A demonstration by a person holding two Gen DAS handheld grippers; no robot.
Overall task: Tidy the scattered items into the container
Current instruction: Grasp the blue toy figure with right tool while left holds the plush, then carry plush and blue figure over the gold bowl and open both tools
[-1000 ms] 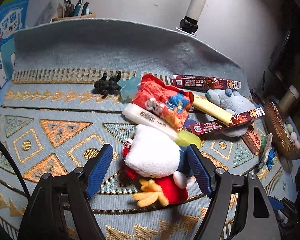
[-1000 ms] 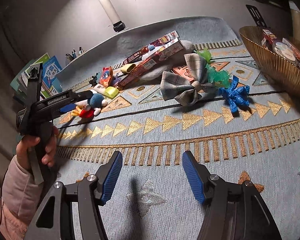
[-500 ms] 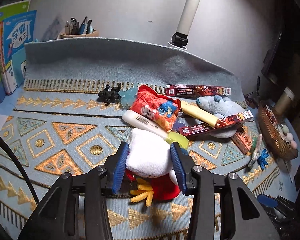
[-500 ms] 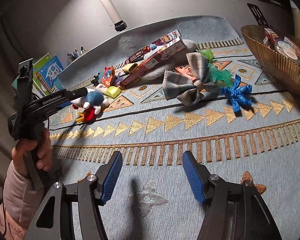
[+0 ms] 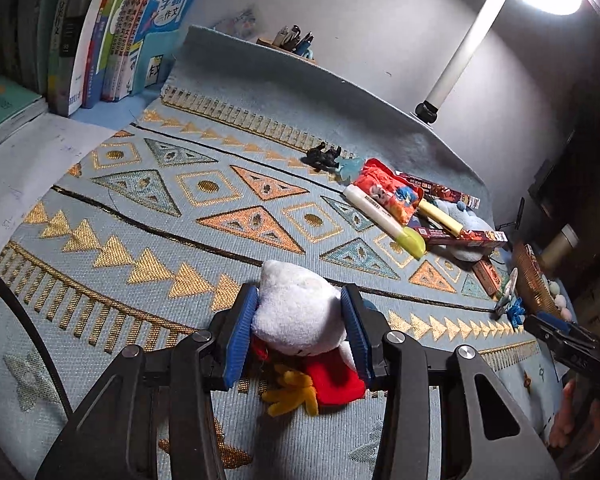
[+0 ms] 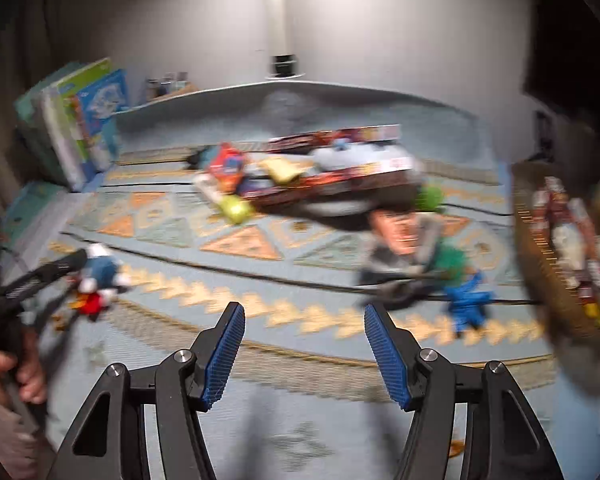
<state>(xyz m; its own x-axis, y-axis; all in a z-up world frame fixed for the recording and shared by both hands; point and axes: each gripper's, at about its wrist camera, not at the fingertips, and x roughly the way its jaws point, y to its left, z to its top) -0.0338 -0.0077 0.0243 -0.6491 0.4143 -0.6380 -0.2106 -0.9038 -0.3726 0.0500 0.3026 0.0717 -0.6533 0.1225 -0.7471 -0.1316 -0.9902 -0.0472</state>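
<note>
Clearly shown from the left wrist only: the left gripper (image 5: 300,334) clamped on the white head of the plush duck (image 5: 300,320), lifted off the patterned rug (image 5: 148,216), away from the clutter pile around the yellow-capped marker (image 5: 384,214) where it lay a second ago. Blurred from the right wrist: same toy (image 6: 100,280) held at far left, right gripper (image 6: 304,354) spread wide above bare rug, wicker basket (image 6: 540,264) at right edge.
</note>
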